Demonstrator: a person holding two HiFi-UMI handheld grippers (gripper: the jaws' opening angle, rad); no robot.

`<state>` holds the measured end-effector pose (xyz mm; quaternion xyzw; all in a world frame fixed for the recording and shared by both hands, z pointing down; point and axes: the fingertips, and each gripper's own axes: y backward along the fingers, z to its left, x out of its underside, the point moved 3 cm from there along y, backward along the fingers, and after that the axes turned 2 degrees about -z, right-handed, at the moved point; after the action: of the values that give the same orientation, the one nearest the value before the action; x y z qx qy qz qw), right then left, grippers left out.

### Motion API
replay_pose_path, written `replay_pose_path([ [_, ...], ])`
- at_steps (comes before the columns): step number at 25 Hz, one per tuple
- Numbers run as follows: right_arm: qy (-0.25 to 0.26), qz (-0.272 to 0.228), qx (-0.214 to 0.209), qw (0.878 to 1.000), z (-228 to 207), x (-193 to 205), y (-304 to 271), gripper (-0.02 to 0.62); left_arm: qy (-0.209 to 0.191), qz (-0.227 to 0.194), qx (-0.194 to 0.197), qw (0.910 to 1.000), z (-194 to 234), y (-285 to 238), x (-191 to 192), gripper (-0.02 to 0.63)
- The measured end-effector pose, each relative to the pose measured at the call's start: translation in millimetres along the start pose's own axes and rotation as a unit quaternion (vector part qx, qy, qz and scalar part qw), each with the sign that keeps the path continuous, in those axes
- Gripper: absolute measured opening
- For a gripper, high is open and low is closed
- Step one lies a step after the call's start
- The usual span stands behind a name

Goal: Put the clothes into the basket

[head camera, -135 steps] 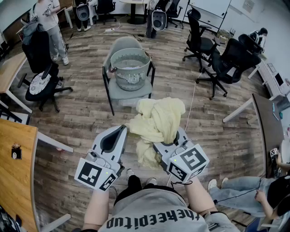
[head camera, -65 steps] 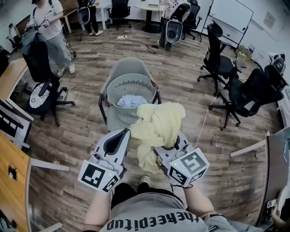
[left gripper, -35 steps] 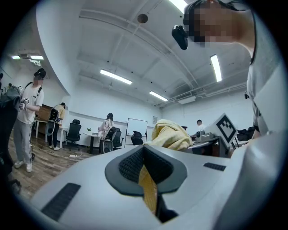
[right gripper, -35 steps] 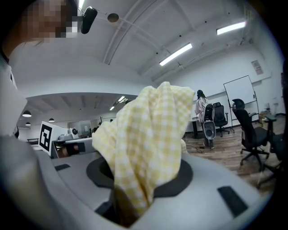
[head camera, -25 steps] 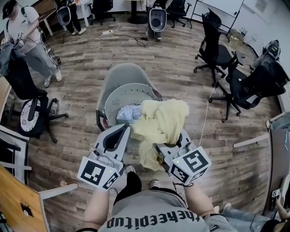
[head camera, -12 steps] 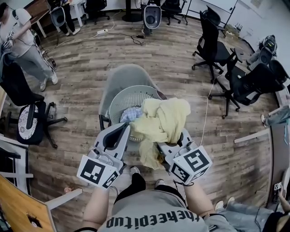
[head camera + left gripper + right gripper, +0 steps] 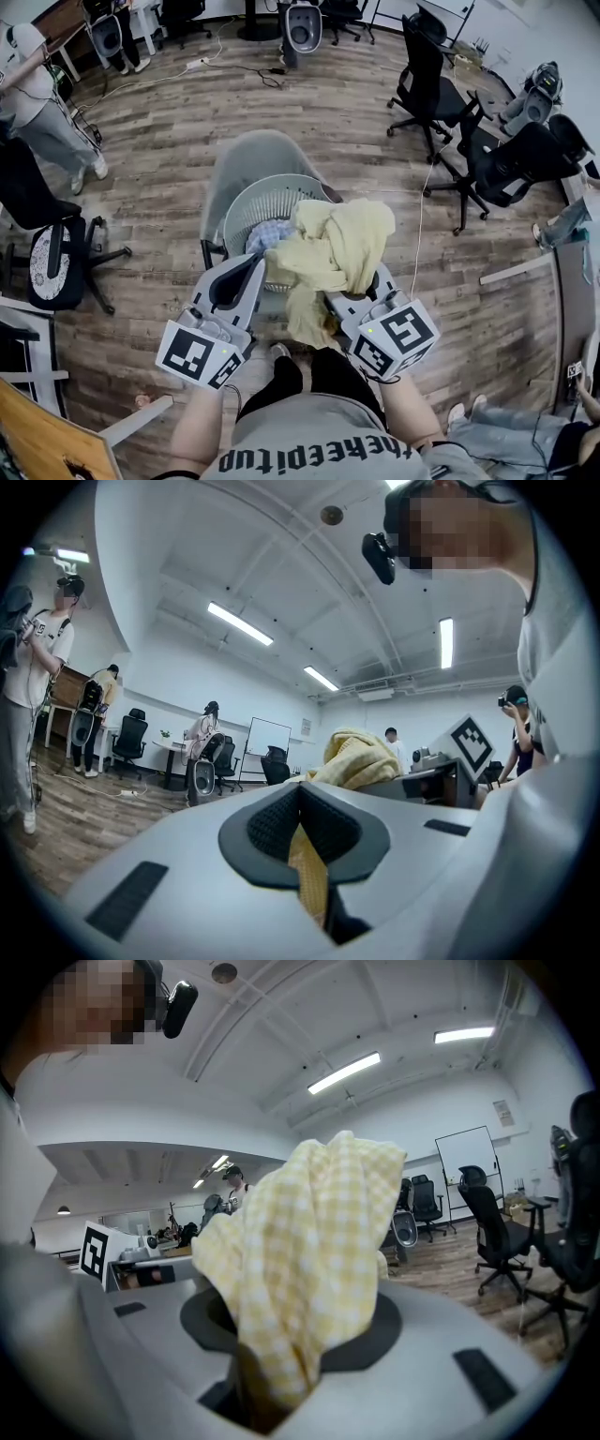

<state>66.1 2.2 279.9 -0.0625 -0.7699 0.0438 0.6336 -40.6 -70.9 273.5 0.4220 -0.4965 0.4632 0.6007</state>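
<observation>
Both grippers hold the yellow checked cloth (image 7: 336,246) up, close by the basket (image 7: 242,208)!
The left gripper (image 7: 302,841) has its fingers (image 7: 270,822) pinched shut on a thin strip, the right gripper (image 7: 286,1344) clamps a thick bunch; beyond, the basket sits on a grey chair (image 7: 248,153).

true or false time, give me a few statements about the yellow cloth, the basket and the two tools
1. The yellow checked cloth is gripped by both the left tool and the right tool. True.
2. The basket stands on the floor. False: it sits on the grey chair.
3. The basket is empty. False: a pale blue garment lies inside.
4. The left tool pinches only a thin strip of the cloth. True.
5. The cloth lies in the basket. False: it is held up in the tools.
</observation>
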Motion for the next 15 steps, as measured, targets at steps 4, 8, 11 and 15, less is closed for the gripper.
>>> replay_pose_path([
  [4,0.002,-0.001,0.003,1.0,-3.7,-1.4,-3.9,0.187,0.004,0.002,0.001,1.0,4.1,-5.2,1.9,0.015],
  [8,0.001,-0.002,-0.003,1.0,-13.1,-5.8,-6.7,0.187,0.002,0.002,-0.005,1.0,4.2,-12.7,-0.1,0.014],
  [11,0.003,-0.002,-0.012,1.0,-20.9,-10.3,-13.9,0.187,0.001,0.0,-0.017,0.9999,8.6,-18.8,-2.0,0.015],
  [15,0.007,-0.001,-0.03,1.0,-31.2,-16.0,-27.5,0.187,-0.002,-0.004,-0.035,0.9994,16.9,-28.7,-5.1,0.015],
])
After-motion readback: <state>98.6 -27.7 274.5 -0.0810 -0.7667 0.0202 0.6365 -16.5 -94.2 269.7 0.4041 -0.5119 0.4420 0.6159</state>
